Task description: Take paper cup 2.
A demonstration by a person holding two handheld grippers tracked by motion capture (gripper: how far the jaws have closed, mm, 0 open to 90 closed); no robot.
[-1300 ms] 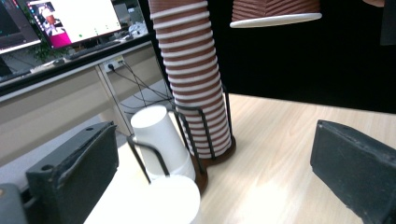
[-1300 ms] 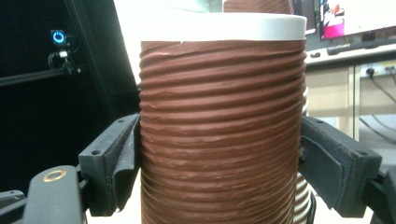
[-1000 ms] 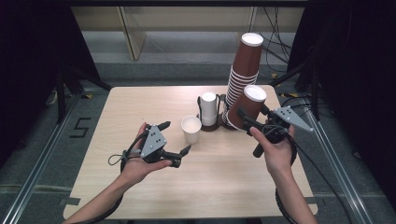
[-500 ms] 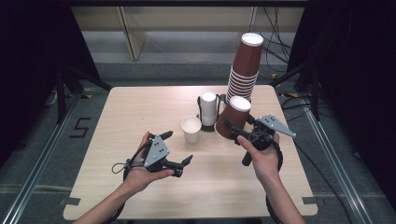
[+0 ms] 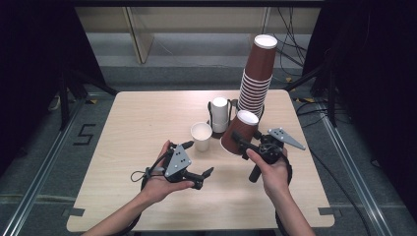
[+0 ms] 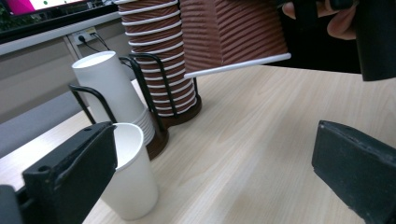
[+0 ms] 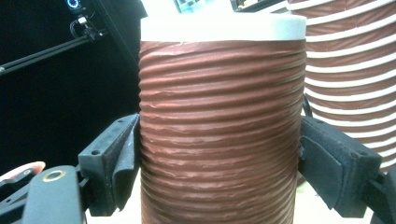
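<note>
My right gripper (image 5: 239,141) is shut on a ribbed brown paper cup (image 5: 239,131), held mouth-down and tilted just above the table, right of centre. In the right gripper view the brown cup (image 7: 219,126) sits between both pads (image 7: 119,163), which press its sides. My left gripper (image 5: 199,158) is open over the near middle of the table with nothing between its fingers. A single white paper cup (image 5: 201,136) stands upright just beyond it. In the left gripper view the white cup (image 6: 128,177) is beside the left jaw and the brown cup (image 6: 229,32) hangs above.
A tall stack of inverted brown cups (image 5: 255,78) and a short stack of white cups (image 5: 220,114) stand in a black wire holder (image 6: 154,93) at the table's far right. The wooden table (image 5: 137,128) has bare room on the left half.
My right gripper has carried the brown cup down and to the left, away from the tall stack. My left hand has drifted right and nearer, still open.
</note>
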